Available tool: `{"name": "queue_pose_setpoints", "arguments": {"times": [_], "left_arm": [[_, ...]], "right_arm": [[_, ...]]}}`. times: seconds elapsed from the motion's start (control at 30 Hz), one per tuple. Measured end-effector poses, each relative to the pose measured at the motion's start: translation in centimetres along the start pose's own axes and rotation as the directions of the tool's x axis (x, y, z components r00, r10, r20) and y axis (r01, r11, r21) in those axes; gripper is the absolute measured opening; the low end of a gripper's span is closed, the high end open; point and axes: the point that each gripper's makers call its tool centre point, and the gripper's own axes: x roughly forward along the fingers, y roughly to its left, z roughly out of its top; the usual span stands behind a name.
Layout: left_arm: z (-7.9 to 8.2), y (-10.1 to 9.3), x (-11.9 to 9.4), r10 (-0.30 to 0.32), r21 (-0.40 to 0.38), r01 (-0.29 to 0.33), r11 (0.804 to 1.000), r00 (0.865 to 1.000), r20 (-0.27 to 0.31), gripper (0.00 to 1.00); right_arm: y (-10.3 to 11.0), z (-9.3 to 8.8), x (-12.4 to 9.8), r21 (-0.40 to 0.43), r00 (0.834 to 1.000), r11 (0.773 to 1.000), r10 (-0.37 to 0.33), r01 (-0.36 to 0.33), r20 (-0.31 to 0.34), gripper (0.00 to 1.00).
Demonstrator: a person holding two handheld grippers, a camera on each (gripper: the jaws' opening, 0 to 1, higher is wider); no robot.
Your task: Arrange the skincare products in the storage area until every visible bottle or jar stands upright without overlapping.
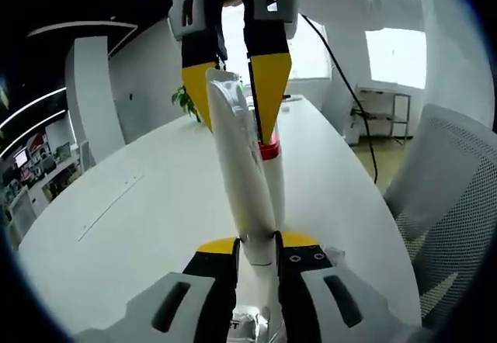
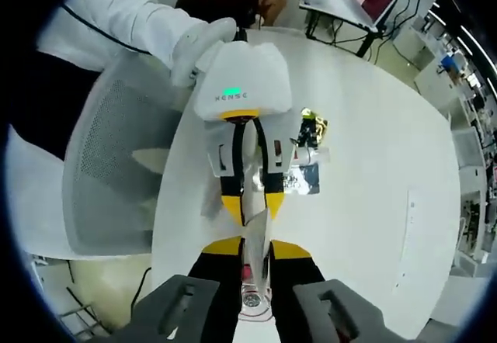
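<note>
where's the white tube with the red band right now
The white tube is off the white table, held between both grippers: the left gripper clamps its lower end at the bottom of the left gripper view, and the right gripper pinches its upper end.

Right gripper [image 2: 254, 259] pinches white tube [image 2: 250, 195]; left gripper [image 2: 250, 207] grips it too (probably), above table [image 2: 373, 164].

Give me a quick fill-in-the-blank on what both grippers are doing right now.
1. Both grippers are shut on the same white ____.
2. The band near the end of the tube held by the right gripper is coloured ____.
3. The left gripper and the tube hang over a ____ table.
4. Beside the table stands a mesh-backed ____.

Missing words: tube; red; white; chair
</note>
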Motion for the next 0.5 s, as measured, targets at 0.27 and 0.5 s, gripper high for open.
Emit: {"name": "queue_pose_setpoints", "arguments": {"times": [0.27, 0.5], "left_arm": [[0.34, 0.03, -0.26, 0.006, 0.004, -0.006, 1.000, 1.000, 0.008, 0.20], [0.92, 0.35, -0.89, 0.033, 0.009, -0.033, 0.999, 0.999, 0.013, 0.23]], "right_arm": [[-0.39, 0.10, -0.23, -0.013, 1.000, 1.000, -0.021, 0.021, 0.001, 0.08], [-0.65, 0.00, -0.03, 0.001, 0.999, 0.999, -0.037, 0.037, 0.013, 0.17]]}}
